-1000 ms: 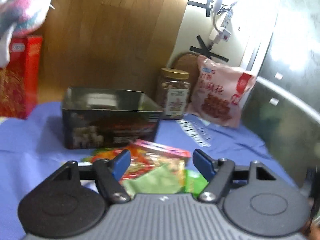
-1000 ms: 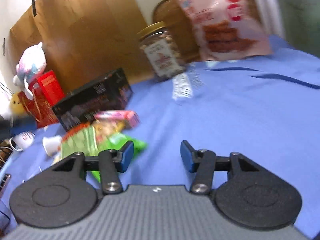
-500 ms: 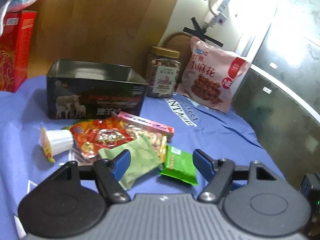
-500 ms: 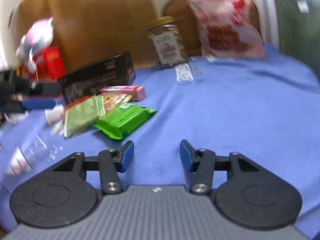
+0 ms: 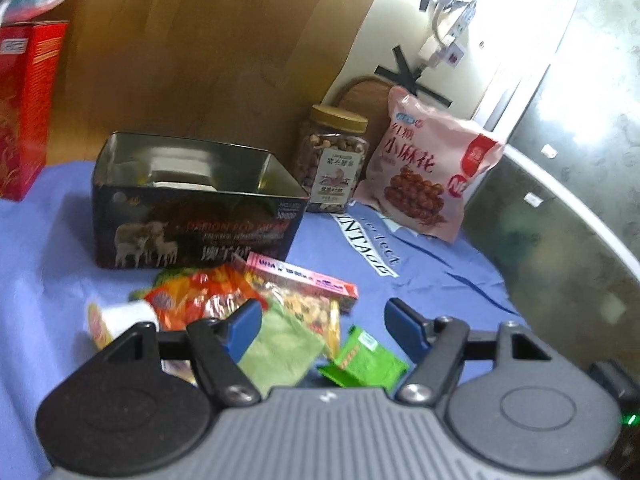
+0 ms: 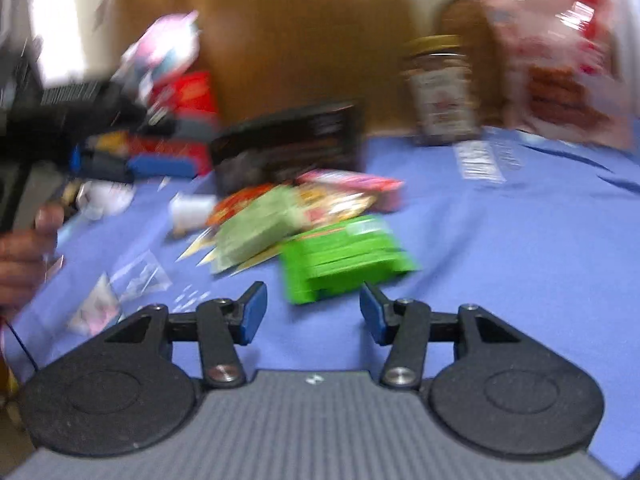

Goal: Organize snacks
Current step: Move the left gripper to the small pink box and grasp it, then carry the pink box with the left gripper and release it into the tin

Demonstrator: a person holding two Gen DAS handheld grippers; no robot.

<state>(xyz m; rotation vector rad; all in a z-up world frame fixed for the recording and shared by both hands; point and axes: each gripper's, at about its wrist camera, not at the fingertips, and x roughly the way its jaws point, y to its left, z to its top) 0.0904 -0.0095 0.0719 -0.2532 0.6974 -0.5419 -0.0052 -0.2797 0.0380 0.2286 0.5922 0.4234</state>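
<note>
A heap of snack packets lies on the blue cloth before an open dark tin box (image 5: 192, 204): an orange bag (image 5: 200, 300), a pink box (image 5: 304, 280), a pale green packet (image 5: 280, 352), a bright green packet (image 5: 364, 360) and a small white cup (image 5: 120, 320). My left gripper (image 5: 324, 324) is open and empty, just above the heap's near side. My right gripper (image 6: 312, 308) is open and empty, close behind the bright green packet (image 6: 344, 256). The tin box (image 6: 288, 144) shows blurred in the right wrist view, and the left gripper (image 6: 132, 164) is at that view's left.
A jar of nuts (image 5: 336, 160) and a large pink snack bag (image 5: 424, 176) stand at the back right against the wall. A red carton (image 5: 24, 108) stands at the far left. Clear wrappers (image 6: 120, 284) lie on the cloth at the near left. The table edge curves at the right (image 5: 568, 200).
My left gripper has moved closer to the heap and the tin. My right gripper has swung left and nearer to the bright green packet. Both stay open.
</note>
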